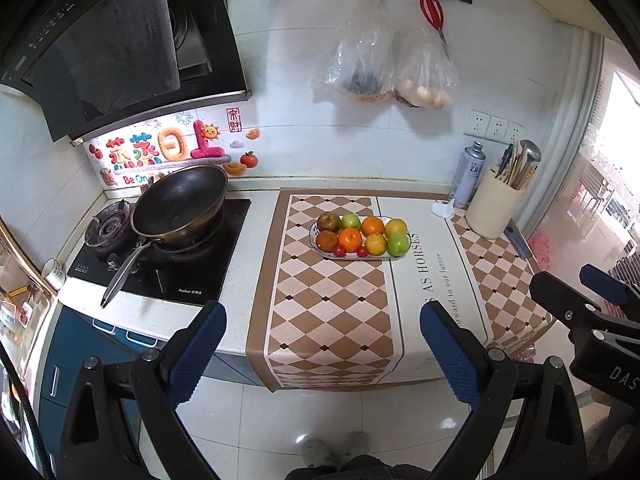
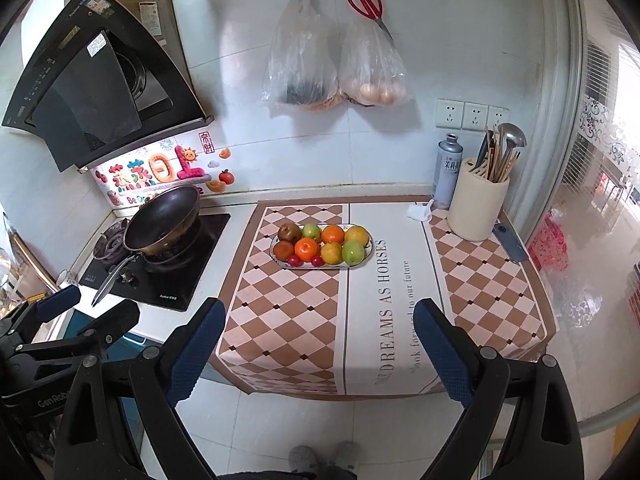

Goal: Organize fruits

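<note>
Left hand-held gripper point(image 1: 320, 344) agape; fruit plate point(image 1: 394, 255) well ahead, centred.

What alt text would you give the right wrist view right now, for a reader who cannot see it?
A white plate of mixed fruit, oranges, green apples and small red fruits, sits on a checkered mat on a kitchen counter. The open right tool hovers short of it, empty. A wok sits on the stove at left, a utensil crock at right.

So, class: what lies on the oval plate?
On the plate: two oranges, two green apples, yellow and brownish fruits, two small red ones. Whatever sits beneath them is hidden.
</note>
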### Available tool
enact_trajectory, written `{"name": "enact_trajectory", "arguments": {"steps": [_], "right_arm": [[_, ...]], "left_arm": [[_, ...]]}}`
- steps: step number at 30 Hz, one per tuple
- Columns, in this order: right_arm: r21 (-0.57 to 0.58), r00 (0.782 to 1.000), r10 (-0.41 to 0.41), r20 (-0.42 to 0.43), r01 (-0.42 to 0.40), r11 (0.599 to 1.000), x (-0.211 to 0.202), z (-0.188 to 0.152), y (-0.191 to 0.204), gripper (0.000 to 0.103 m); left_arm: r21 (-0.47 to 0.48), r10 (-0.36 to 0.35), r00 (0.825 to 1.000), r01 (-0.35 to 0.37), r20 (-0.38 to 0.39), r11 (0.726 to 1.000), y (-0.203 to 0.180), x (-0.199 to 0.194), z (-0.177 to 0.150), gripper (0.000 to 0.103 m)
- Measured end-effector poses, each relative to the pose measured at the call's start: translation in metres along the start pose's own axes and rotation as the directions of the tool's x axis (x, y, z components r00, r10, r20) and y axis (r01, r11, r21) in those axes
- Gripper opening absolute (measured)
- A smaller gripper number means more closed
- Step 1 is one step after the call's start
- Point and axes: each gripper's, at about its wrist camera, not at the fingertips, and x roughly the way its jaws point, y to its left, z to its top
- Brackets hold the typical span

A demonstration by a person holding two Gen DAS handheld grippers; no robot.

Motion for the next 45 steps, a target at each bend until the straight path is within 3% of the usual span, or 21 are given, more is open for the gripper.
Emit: {"name": "enact_trajectory", "arguments": {"steps": [6,15,31,45], "right_arm": [[0.002,1.000,-0.006,0.000,0.006,1.000,0.009,0.004,-0.001,0.099],[0.027,0.999,-0.039,-0.021,0.040,0.999,0.056,0.027,-0.011,0.100],[0.030,0.991,-0.092,-0.099,0.096,0.995,0.154,0.054,-0.021,0.100],[0.026,0.983,-0.112,-0.144,0.116,0.993,0.191,0.056,-0.026,0.100]], "left_arm": [[-0.012,0.006,1.000,-0.006,0.000,1.000,0.000,0.009,0.005,0.099],[-0.037,0.047,0.999,-0.047,0.008,0.998,0.008,0.041,0.023,0.099],[-0.016,0.079,0.994,-0.081,-0.076,0.997,0.002,0.123,0.052,0.099],[-0.014,0.085,0.989,-0.087,-0.124,0.996,-0.003,0.158,0.059,0.099]]}}
